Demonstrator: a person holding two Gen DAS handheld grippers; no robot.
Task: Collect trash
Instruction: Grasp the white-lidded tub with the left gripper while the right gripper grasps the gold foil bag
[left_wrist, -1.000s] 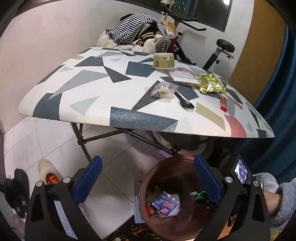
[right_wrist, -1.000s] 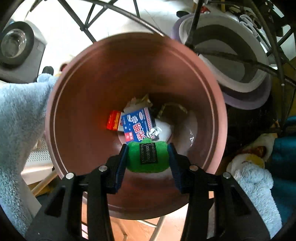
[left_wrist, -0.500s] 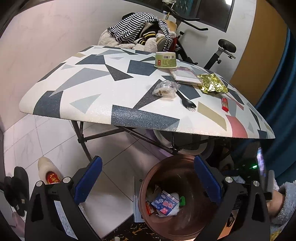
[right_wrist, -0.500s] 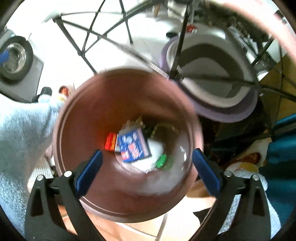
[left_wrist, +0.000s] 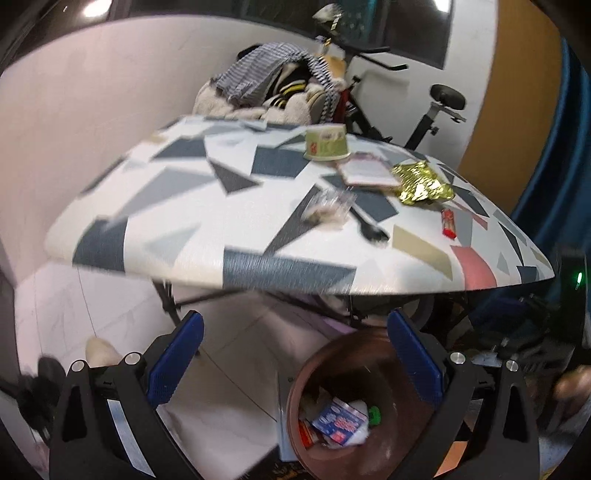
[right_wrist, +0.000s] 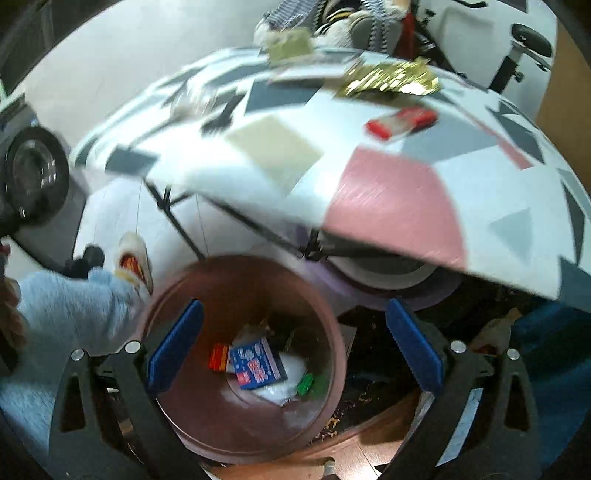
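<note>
Patterned table (left_wrist: 258, 206) carried wrappers | both grippers, left (left_wrist: 295, 365) and right (right_wrist: 293, 347), hung low beside it, fingers spread, empty | bin (right_wrist: 325, 317) with trash (right_wrist: 258, 363) sat below right fingers.

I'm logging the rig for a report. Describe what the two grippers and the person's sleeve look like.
Both match: the left gripper and right gripper each have two black angular fingers with triangular cut-outs, silver round bolts and blue ribbed pads. The sleeve is fluffy pale blue fleece. No cables show.
</note>
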